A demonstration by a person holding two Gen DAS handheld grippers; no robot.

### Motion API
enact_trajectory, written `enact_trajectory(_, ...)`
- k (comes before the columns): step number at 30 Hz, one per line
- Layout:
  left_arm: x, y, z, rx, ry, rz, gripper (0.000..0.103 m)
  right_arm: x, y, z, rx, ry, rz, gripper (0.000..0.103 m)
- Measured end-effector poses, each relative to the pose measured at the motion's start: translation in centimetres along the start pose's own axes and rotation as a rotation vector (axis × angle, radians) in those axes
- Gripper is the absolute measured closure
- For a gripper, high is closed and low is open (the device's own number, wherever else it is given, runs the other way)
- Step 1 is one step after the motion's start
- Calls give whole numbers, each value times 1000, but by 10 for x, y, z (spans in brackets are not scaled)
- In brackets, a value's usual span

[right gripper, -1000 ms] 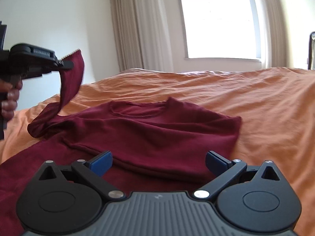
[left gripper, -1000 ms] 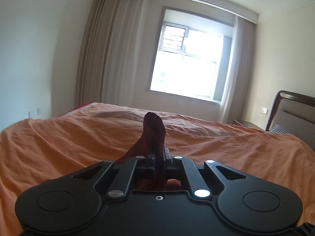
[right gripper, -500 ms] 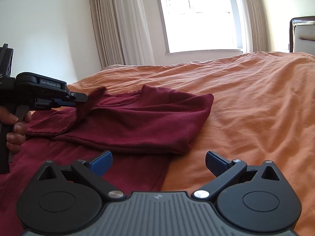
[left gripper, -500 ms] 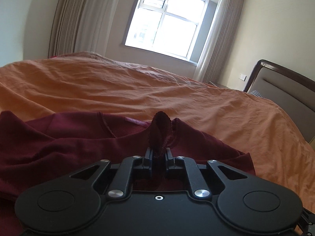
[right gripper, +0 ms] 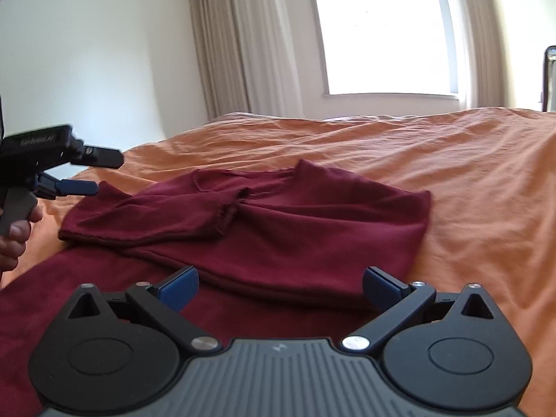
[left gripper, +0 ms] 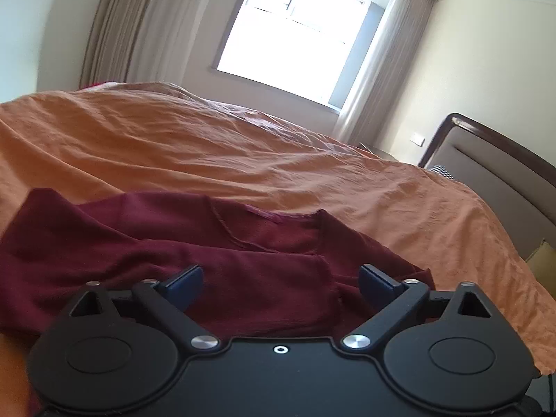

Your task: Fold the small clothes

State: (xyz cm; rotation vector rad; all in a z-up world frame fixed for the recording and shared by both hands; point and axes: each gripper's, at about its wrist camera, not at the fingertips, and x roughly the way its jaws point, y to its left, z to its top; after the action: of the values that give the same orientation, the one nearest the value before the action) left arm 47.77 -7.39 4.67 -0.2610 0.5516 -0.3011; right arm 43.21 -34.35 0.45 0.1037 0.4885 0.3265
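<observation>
Across the bed (right gripper: 451, 160), under its wrinkled orange sheet, a dark red shirt (right gripper: 312, 229) is lying with its neckline toward the window (right gripper: 385, 34) and the curtains (right gripper: 243, 41). A headboard (left gripper: 493, 173) is showing at the right edge of the left wrist view. The shirt is lying flat near the front of the bed, its right side already looking turned in to a straight edge. Its left sleeve (right gripper: 153, 219) is lying across the chest, the cuff ending near the neckline.

The left gripper (left gripper: 279, 279) is hanging low over that sleeve, and its fingers (left gripper: 184, 279) are opening wide; cloth is lying under the gap, but the pads are not pressing on it, so nothing is being held. From the right wrist view the same tool is sitting at the shirt's left edge, a hand (right gripper: 14, 239) wrapped around its handle. The right gripper (right gripper: 279, 283) is waiting over the shirt's lower part with its fingers (right gripper: 177, 285) spread wide and empty.

By my reading, the sleeve fold is just being let go, so the step in hand is tucking the sides inward. The next move probably calls for both tools taking the lower hem and carrying it up toward the neckline, without dragging the laid sleeve out of place.
</observation>
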Motion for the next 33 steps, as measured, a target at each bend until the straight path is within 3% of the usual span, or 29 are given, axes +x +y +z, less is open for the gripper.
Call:
enact_trajectory(5,-35,44,5,32,-25,118,1,35,30,24,-49,9,60,1)
enact_trajectory(11,-77,106,-12,53,-22,254,1,90,40,41,54,62,80,17)
enact_trajectory(13,-91,125,-22,57,-3,283,1,104,44,43,60,88,68,30)
enact_trajectory(14,-97,134,-27,60,4,297,1,110,46,44,63,103,67,42)
enact_trajectory(15,-102,141,-31,60,12,311,1,113,48,46,63,116,66,62)
enact_trajectory(17,-108,155,-40,56,27,329,1,113,54,52,47,116,85,84)
enact_trajectory(21,-109,163,-50,96,22,329,1,88,75,74,-42,10,119,86)
enact_trajectory(26,-95,145,-48,198,6,275,1,56,77,108,-17,-105,134,86)
enact_trajectory(29,-89,141,-43,168,0,217,1,48,66,103,-3,-100,119,86)
enact_trajectory(33,-83,149,-35,80,-11,169,1,58,50,71,6,-28,62,86)
